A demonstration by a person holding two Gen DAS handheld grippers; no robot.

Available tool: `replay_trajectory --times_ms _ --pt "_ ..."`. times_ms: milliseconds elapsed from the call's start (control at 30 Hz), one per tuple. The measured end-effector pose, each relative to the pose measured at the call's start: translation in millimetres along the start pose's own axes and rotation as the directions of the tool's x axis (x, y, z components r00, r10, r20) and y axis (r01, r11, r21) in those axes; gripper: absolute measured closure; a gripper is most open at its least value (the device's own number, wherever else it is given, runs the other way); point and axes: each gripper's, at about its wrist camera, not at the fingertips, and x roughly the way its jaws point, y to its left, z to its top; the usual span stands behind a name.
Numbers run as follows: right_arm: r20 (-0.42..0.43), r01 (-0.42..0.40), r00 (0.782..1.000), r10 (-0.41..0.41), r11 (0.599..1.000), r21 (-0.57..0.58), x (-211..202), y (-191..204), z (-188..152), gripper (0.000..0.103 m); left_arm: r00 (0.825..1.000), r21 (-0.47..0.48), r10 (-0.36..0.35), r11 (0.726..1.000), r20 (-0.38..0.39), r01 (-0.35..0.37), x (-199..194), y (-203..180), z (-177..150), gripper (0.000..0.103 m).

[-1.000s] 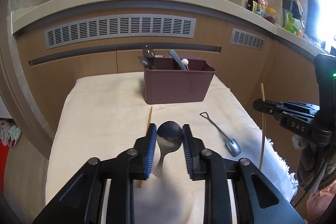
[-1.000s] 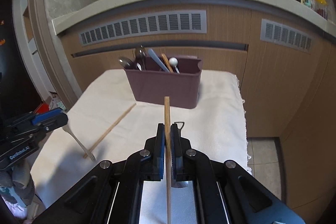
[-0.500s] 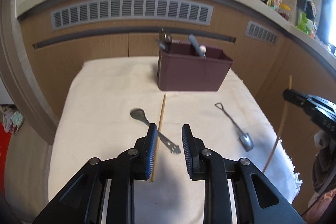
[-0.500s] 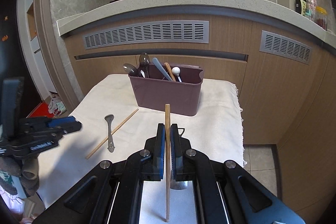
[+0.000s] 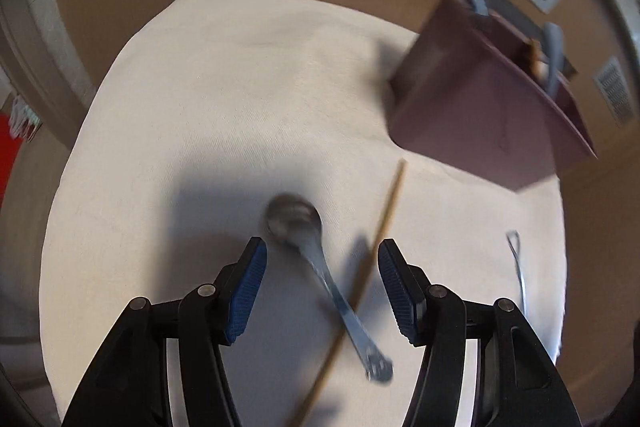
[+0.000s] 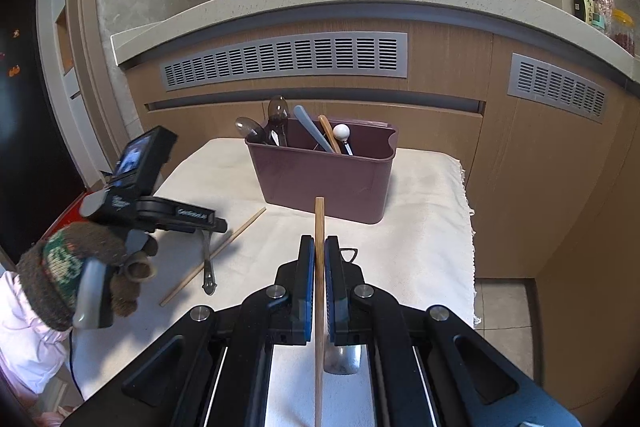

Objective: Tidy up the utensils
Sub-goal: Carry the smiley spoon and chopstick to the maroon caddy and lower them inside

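A maroon utensil bin (image 6: 322, 175) stands at the back of the cloth-covered table and holds several utensils; it also shows in the left wrist view (image 5: 488, 107). My right gripper (image 6: 319, 247) is shut on a wooden chopstick (image 6: 319, 227) held upright above the table. My left gripper (image 5: 322, 263) is open and empty, tilted down over a metal spoon (image 5: 320, 267) and a second chopstick (image 5: 360, 287) that cross on the cloth. Both also show in the right wrist view: the spoon (image 6: 207, 263) and the chopstick (image 6: 212, 255).
A small shovel-shaped spoon (image 5: 518, 267) lies on the cloth to the right; its head (image 6: 342, 357) shows under my right gripper. The white cloth (image 5: 220, 107) covers the table. Wooden cabinets with vents (image 6: 288, 59) stand behind. The table's right edge drops to the floor (image 6: 500, 299).
My left gripper let go of the spoon, which now lies on the cloth, then opened wider and tilted down toward the spoon and chopstick. My right gripper stays shut on its chopstick.
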Motion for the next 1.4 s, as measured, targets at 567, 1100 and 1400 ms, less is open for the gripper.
replay_trajectory --times_ms 567,1100,1400 --pt "0.035 0.000 0.999 -0.001 1.000 0.024 -16.4 1.9 4.7 0.098 0.911 0.292 -0.149 0.956 0.385 0.032 -109.6 -32.7 -86.6 0.074" --pt "0.332 0.103 0.940 -0.075 0.992 -0.069 -65.6 3.1 182.2 0.098 0.668 0.475 -0.329 0.879 0.668 -0.043 -270.2 -118.8 27.8 0.074" --pt "0.289 0.115 0.952 -0.101 0.993 -0.032 -11.7 -16.9 213.4 0.098 0.698 0.493 -0.321 0.868 0.641 -0.054 -237.6 -132.1 82.6 0.074"
